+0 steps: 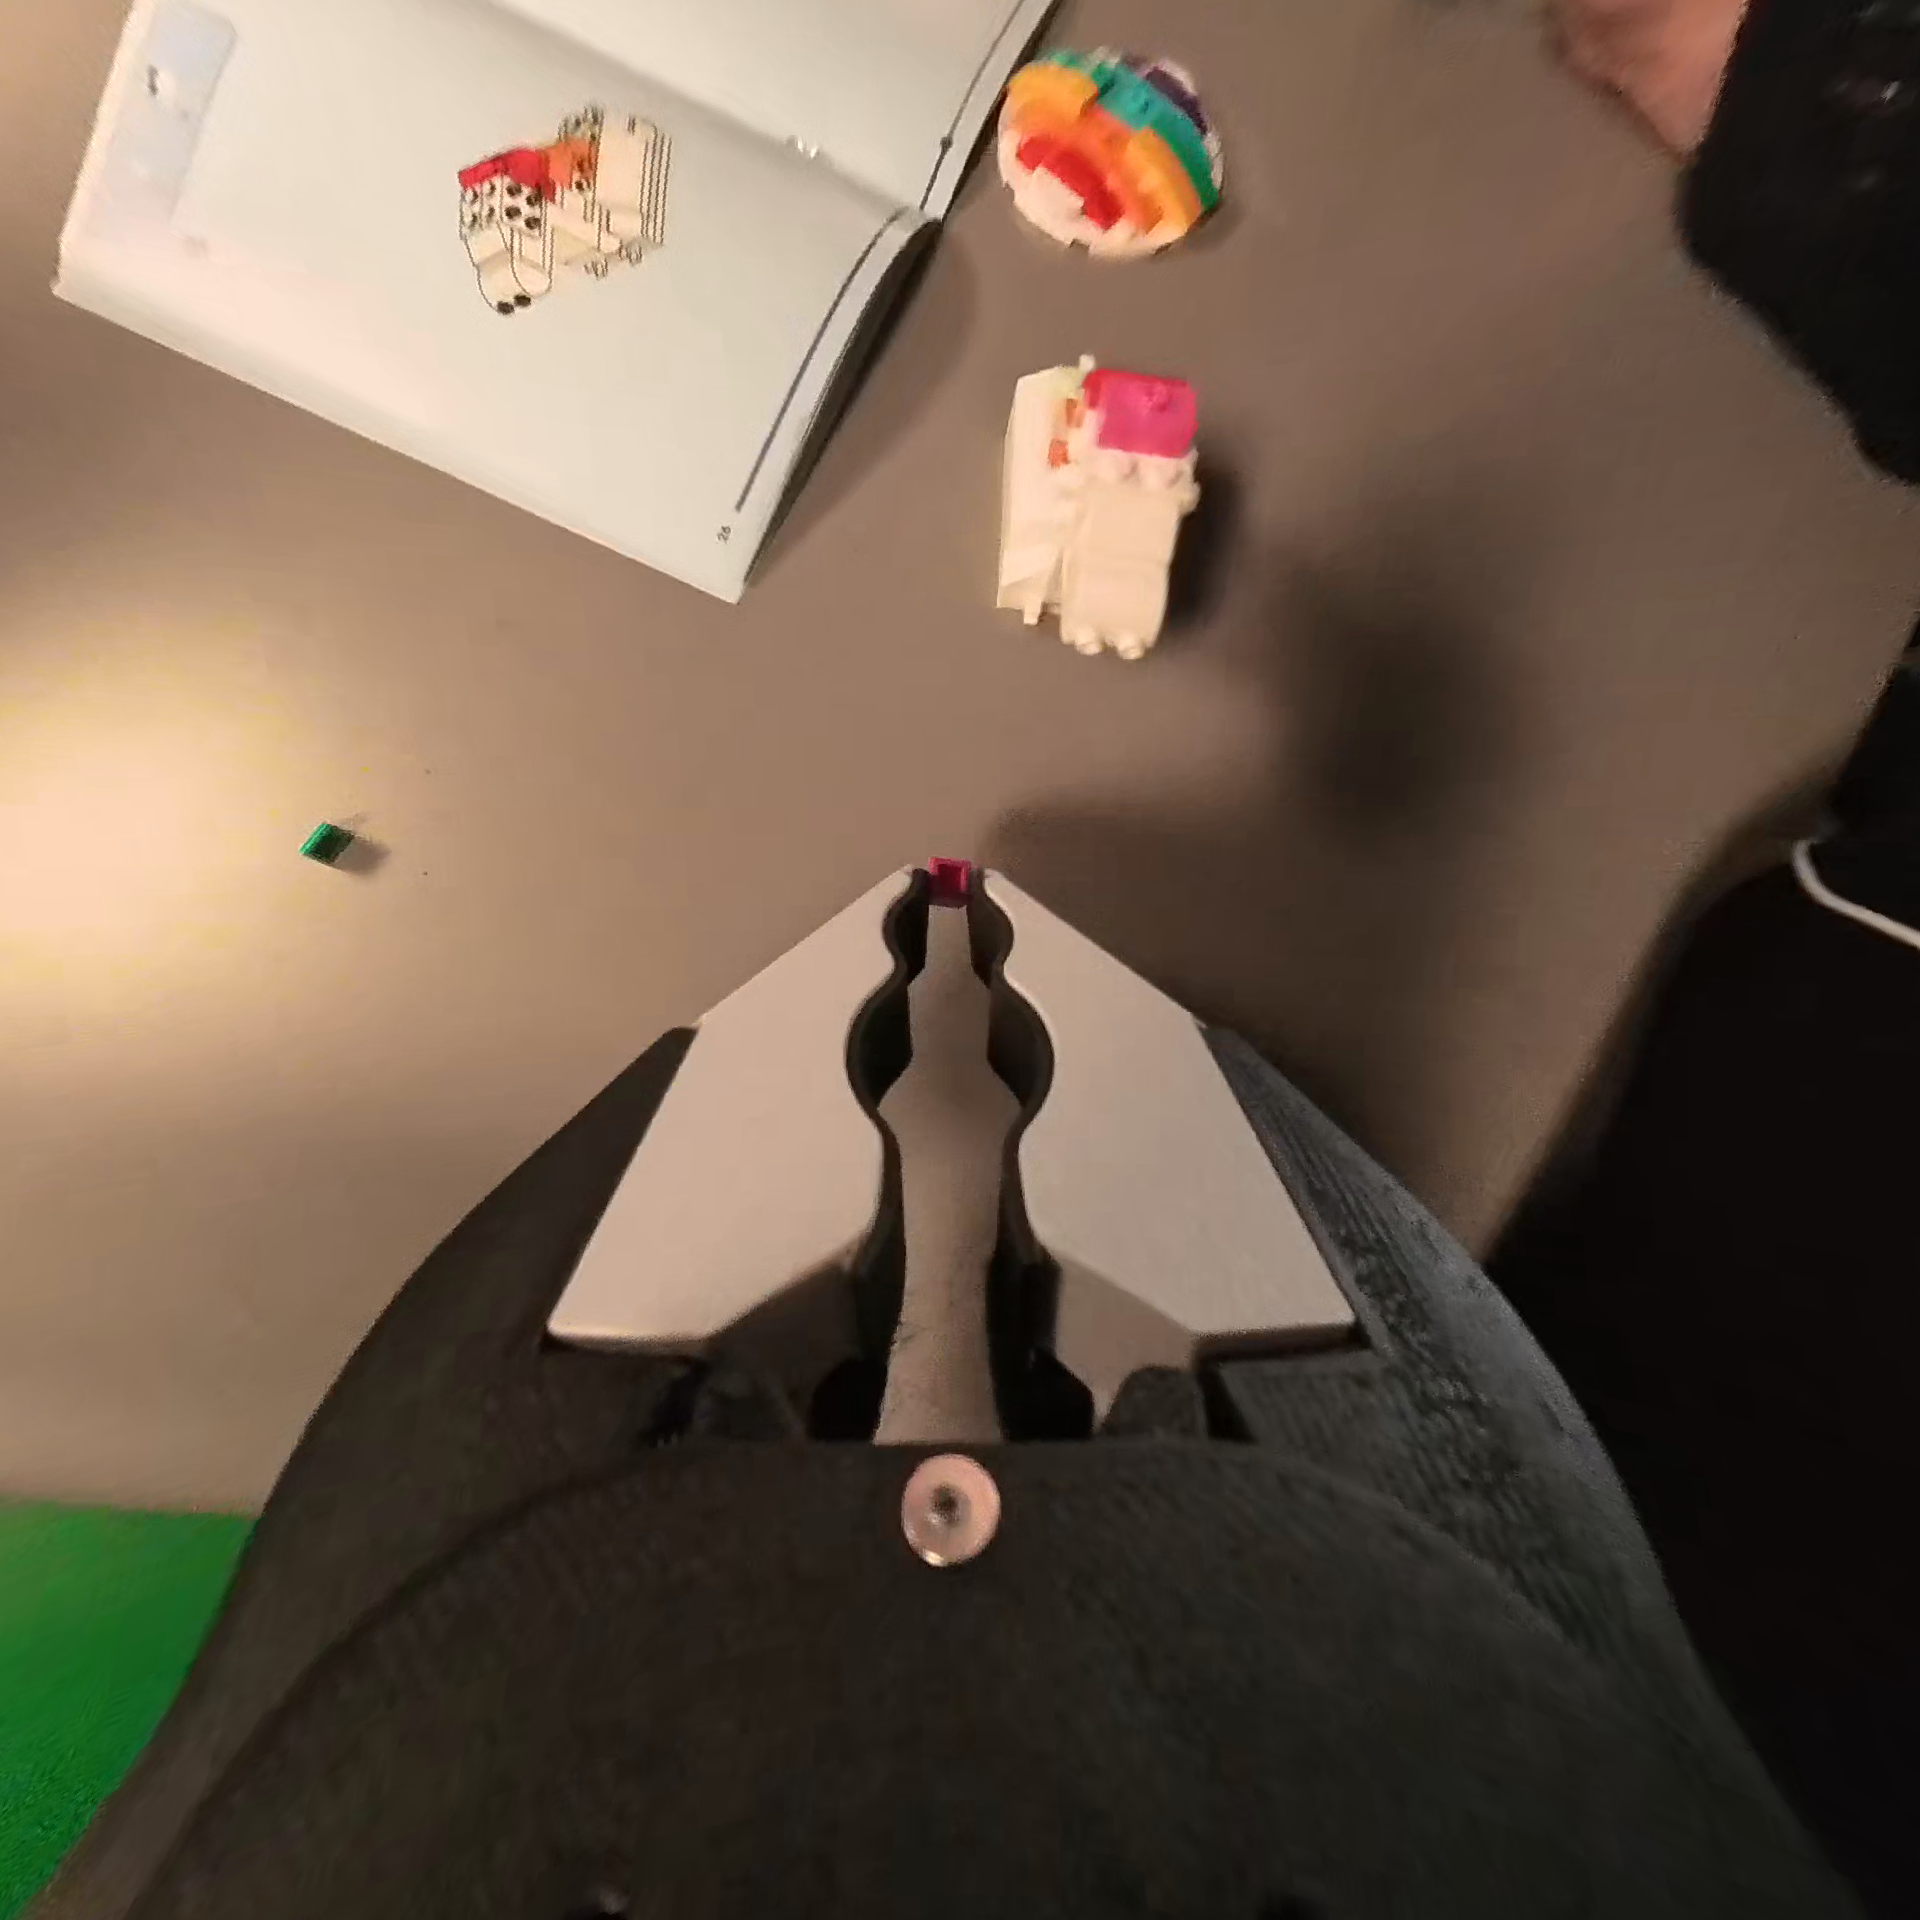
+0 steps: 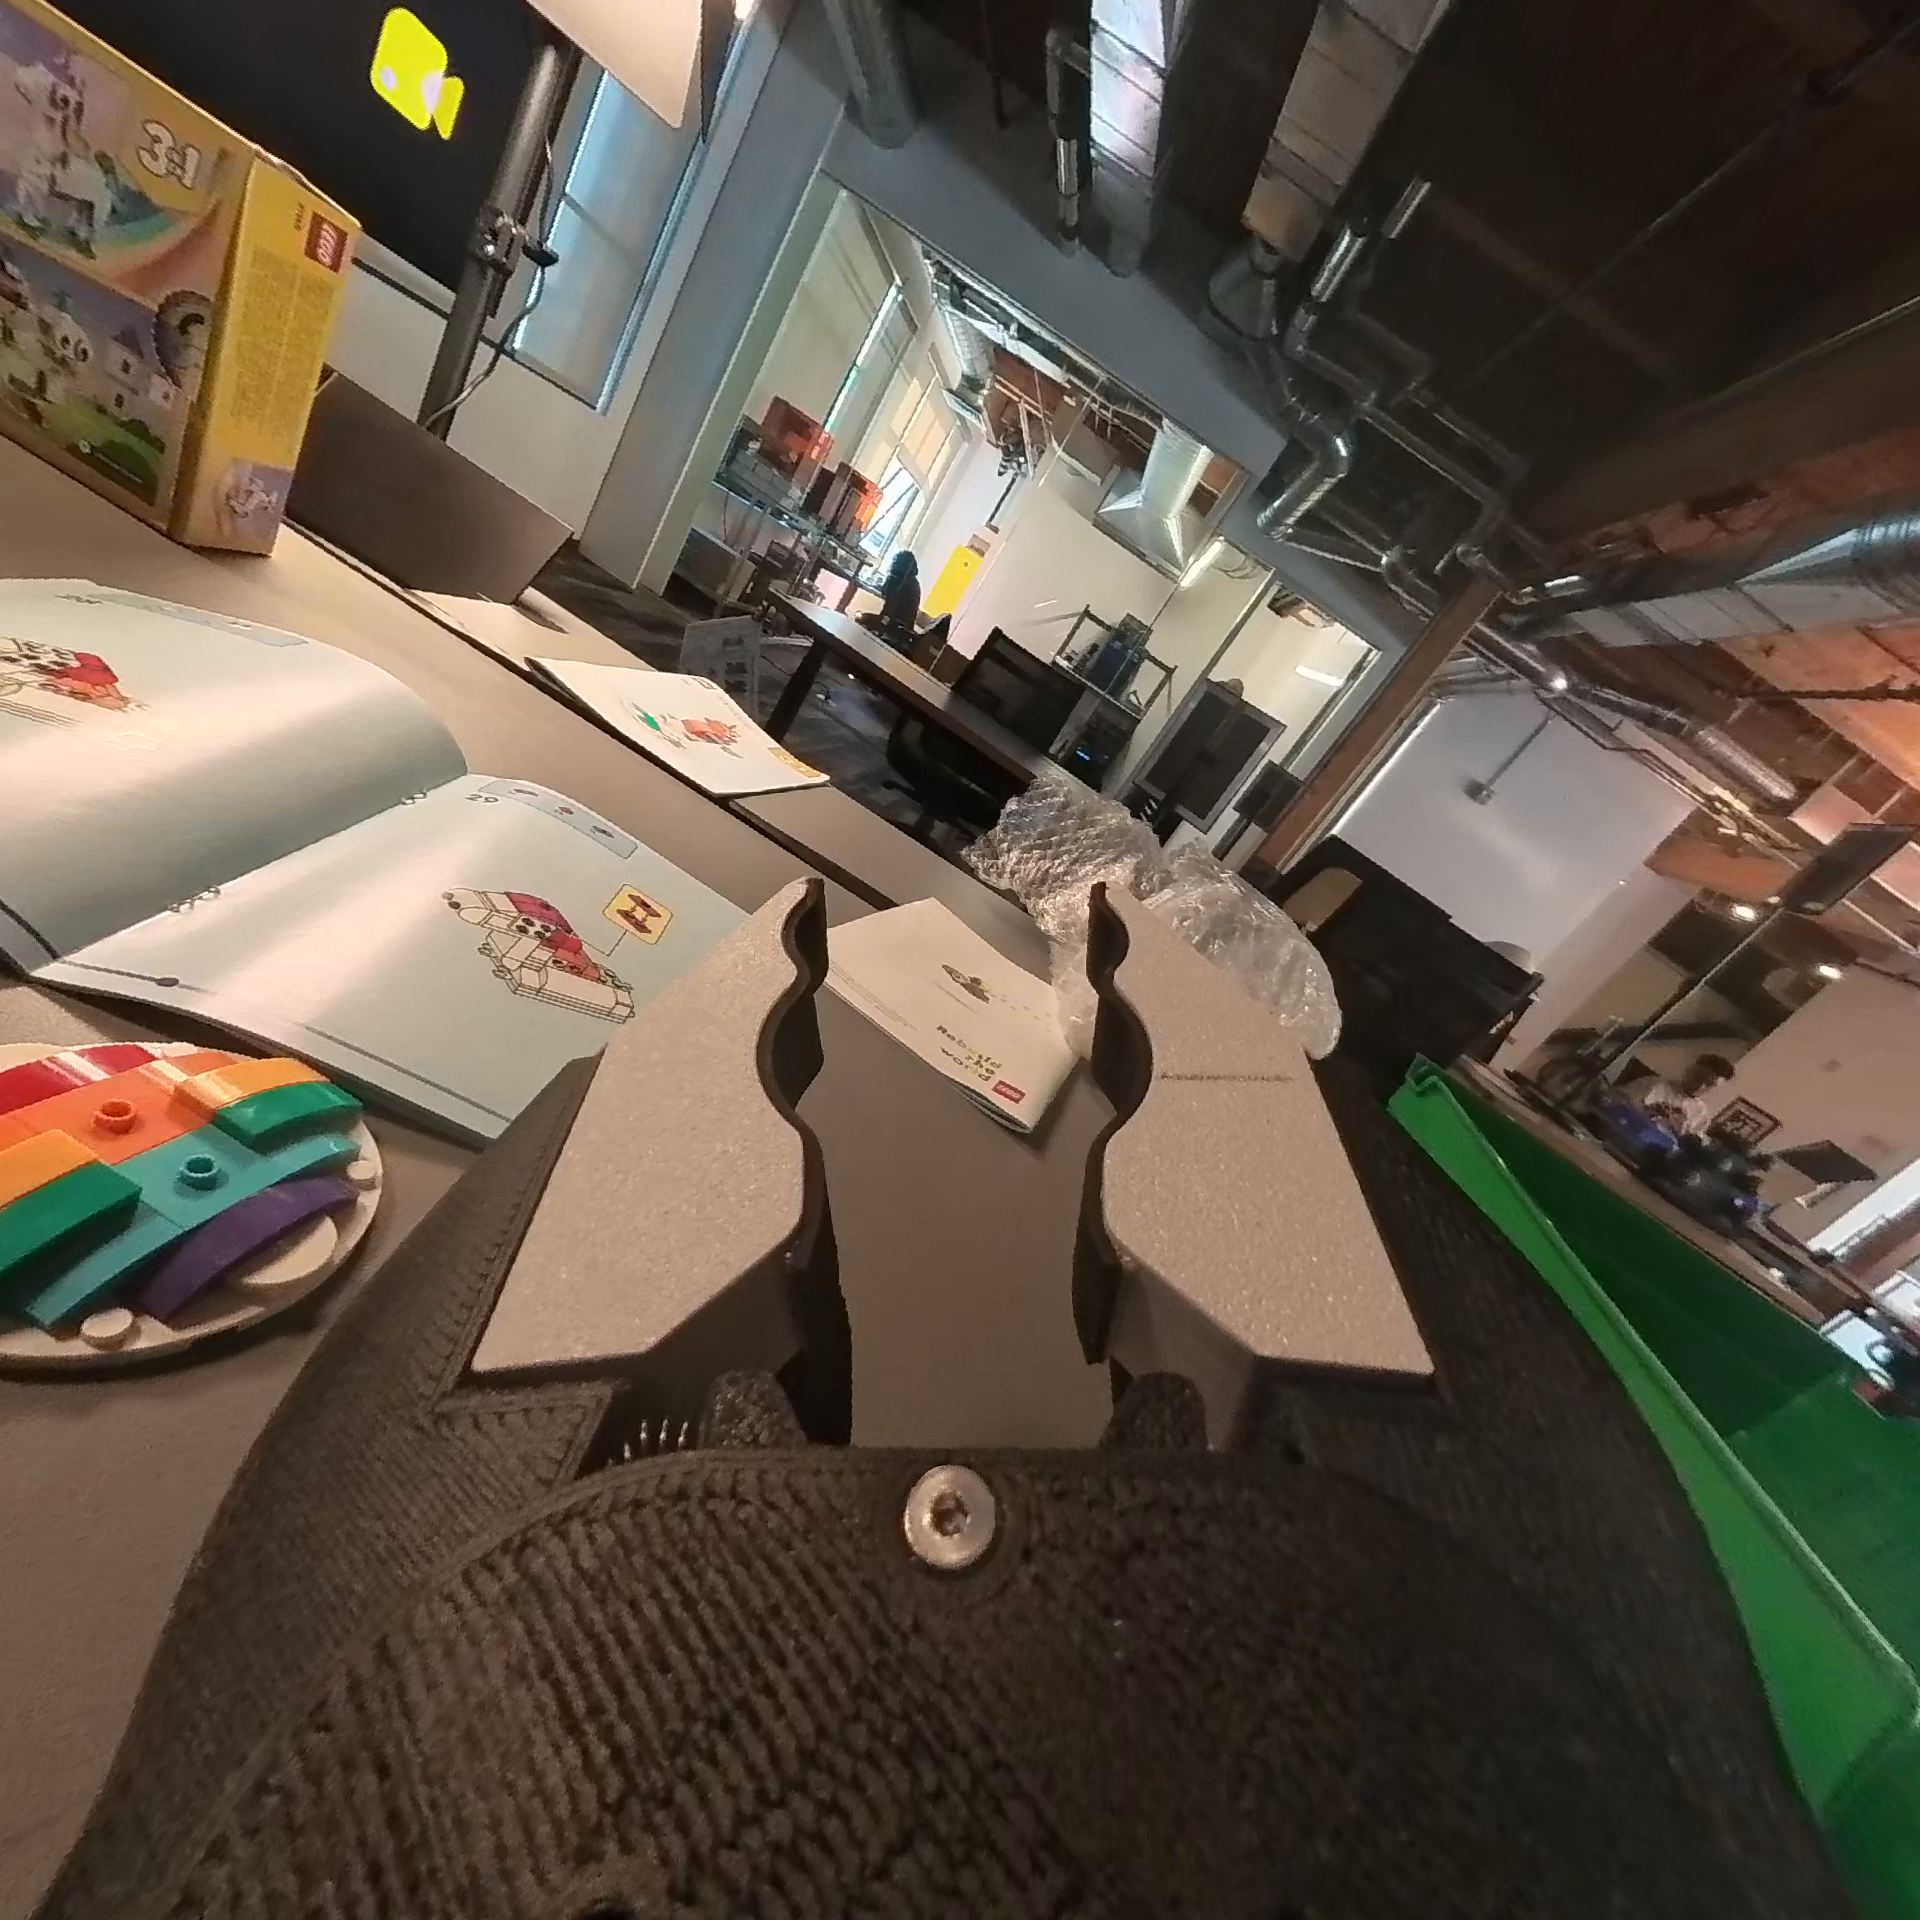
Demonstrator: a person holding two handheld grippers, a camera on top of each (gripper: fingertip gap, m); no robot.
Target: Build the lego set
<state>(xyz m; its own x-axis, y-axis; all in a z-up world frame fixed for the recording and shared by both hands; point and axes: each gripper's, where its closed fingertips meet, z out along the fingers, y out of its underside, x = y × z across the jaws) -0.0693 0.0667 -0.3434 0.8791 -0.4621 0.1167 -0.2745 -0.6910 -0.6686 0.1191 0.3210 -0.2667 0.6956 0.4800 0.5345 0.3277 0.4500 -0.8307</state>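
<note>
L tongs (image 1: 948,883) pinch a tiny magenta brick (image 1: 950,881) at the tips above the table, near the white build (image 1: 1101,499); R tongs (image 2: 956,914) gape empty; brick prob. light, stiff, slick, so grip flat sides.

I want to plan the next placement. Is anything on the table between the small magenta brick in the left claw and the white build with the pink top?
Nothing visible. The left claw pinches the magenta brick; only bare table lies between it and the white build. The green piece and the open booklet lie off to the left.
</note>
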